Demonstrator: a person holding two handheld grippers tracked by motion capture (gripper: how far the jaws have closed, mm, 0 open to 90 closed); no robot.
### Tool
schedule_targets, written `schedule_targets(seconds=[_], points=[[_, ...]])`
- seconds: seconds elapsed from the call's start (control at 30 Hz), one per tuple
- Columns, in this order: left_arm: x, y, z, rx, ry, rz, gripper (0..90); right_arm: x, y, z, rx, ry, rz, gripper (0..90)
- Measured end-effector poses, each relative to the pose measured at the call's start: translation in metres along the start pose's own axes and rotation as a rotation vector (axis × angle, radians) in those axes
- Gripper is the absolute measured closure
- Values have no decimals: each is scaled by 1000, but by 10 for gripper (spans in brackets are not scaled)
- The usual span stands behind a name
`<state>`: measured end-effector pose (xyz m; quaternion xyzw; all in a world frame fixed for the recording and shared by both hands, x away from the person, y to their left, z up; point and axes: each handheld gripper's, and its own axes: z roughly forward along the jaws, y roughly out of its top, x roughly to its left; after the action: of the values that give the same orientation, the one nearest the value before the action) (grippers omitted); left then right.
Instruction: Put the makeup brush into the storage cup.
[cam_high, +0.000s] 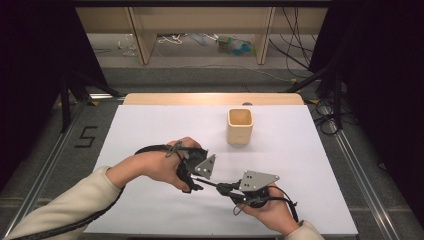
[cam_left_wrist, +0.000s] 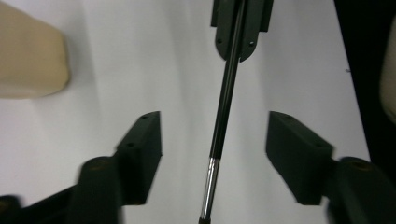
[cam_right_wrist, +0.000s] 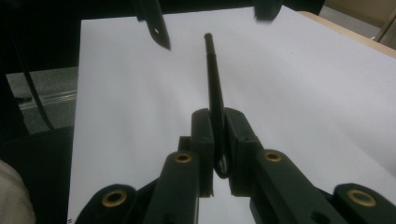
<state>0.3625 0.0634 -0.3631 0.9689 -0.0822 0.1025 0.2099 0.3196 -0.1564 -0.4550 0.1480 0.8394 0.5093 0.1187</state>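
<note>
left gripper: jaws wide apart, nothing pinched; the pen runs between them untouched.
right gripper: clamped tight on the pen's other end, over the desk's near edge.
tip: I'd clear the left one, then tilt the pen upright.
cup: toward the far edge, looks empty to me.

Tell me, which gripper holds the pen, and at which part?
The right gripper clamps the black pen near one end; the left gripper stands open around it.
</note>
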Motion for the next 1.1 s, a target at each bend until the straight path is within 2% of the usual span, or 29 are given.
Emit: schedule_targets(seconds=[0.07,0.13,0.2,0.23,0.27,0.3,0.33,0.37,0.4,0.43,0.5,0.53,0.57,0.63,0.7,0.77,0.8,0.83,0.9,1.1], points=[[1,-7,-5,-32,27,-12,238,-1,0,-2,-2,-7,3,840],[2,-12,-9,-47,34,-15,205,-2,-1,-3,-11,-18,5,839],[1,-21,-15,-105,58,-48,196,-3,-1,-5,-7,-17,9,839],[1,-21,-15,-105,58,-48,184,-4,-1,-5,-12,-23,8,839],[-1,-26,-19,-142,73,-73,176,-4,-1,-6,-14,-28,10,840],[-1,-26,-19,-142,73,-73,172,-4,-1,-6,-14,-28,10,840],[-4,-32,-22,-184,88,-94,169,-5,-2,-7,-20,-39,13,840],[-4,-32,-22,-184,88,-94,164,-5,-2,-8,-20,-39,14,840],[-6,-37,-25,-212,97,-122,159,-6,-2,-9,-13,-39,13,840],[-8,-40,-26,-225,107,-133,159,-6,-2,-10,-12,-39,12,839],[-9,-43,-27,-229,112,-137,158,-7,-2,-10,-21,-44,11,840],[-13,-49,-28,-270,131,-180,158,-7,-2,-12,-28,-52,16,839],[-13,-49,-28,-270,131,-180,158,-7,-2,-12,-28,-52,16,839],[-17,-60,-29,-302,144,-212,158,-8,-3,-17,-22,-54,21,839],[-21,-68,-29,-331,160,-250,158,-10,-3,-19,-39,-69,26,839],[-22,-72,-29,-345,176,-254,158,-11,-3,-22,-33,-66,25,840],[-22,-80,-29,-371,208,-237,158,-12,-4,-25,-51,-87,30,840],[-26,-84,-27,-384,193,-291,158,-13,-4,-28,-45,-85,31,839],[-31,-91,-26,-396,189,-333,158,-14,-6,-31,-63,-105,37,840],[-39,-107,-22,-452,203,-408,160,-18,-6,-41,-83,-129,49,840]])
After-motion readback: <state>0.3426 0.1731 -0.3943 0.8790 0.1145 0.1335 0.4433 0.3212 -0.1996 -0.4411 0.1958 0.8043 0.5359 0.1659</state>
